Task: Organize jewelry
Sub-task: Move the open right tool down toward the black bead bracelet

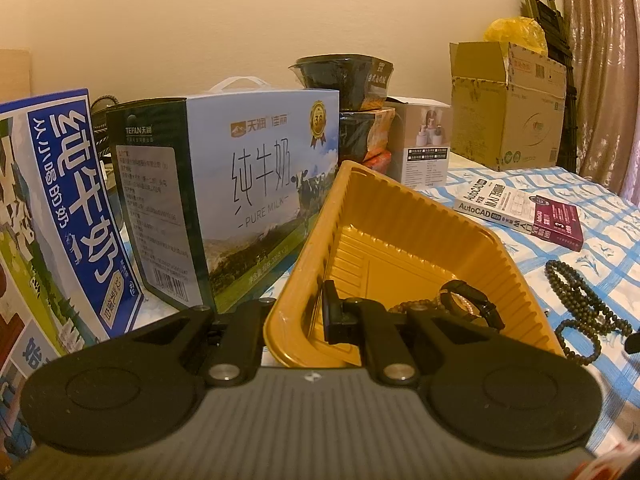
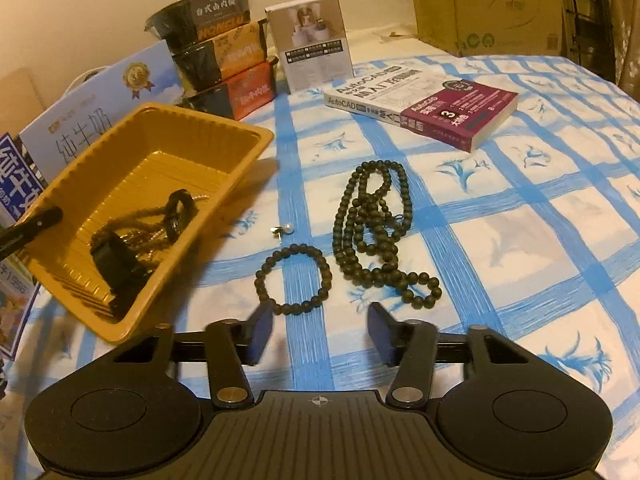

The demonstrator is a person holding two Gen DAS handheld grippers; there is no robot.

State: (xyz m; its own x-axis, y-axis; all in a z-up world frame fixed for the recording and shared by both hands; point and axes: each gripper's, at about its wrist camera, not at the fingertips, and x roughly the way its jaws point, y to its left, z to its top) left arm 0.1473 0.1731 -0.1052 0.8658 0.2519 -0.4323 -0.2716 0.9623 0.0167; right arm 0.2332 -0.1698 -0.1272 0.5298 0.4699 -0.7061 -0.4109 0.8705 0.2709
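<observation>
The left gripper (image 1: 298,320) is clamped on the near wall of the ribbed yellow plastic tray (image 2: 224,184), one finger inside and one outside, holding it tilted with its far end raised off the blue-and-white checked cloth (image 2: 520,240). The right gripper (image 2: 320,330) hovers low over the cloth with its jaws wide apart and nothing between them, just short of the small bracelet.

By my reading the sorting is about half done. Already in the tray lie a black-strapped wristwatch (image 1: 470,306) and a tangle of brown beads (image 2: 140,232). Left on the cloth, beside the tray, are the long coiled strand of dark round beads (image 2: 372,232), the small bracelet of dark round beads (image 2: 294,278) right in front of the open fingers, and a tiny pearl stud earring (image 2: 282,231) between bracelet and tray. The bracelet looks the likeliest next pick.
</observation>
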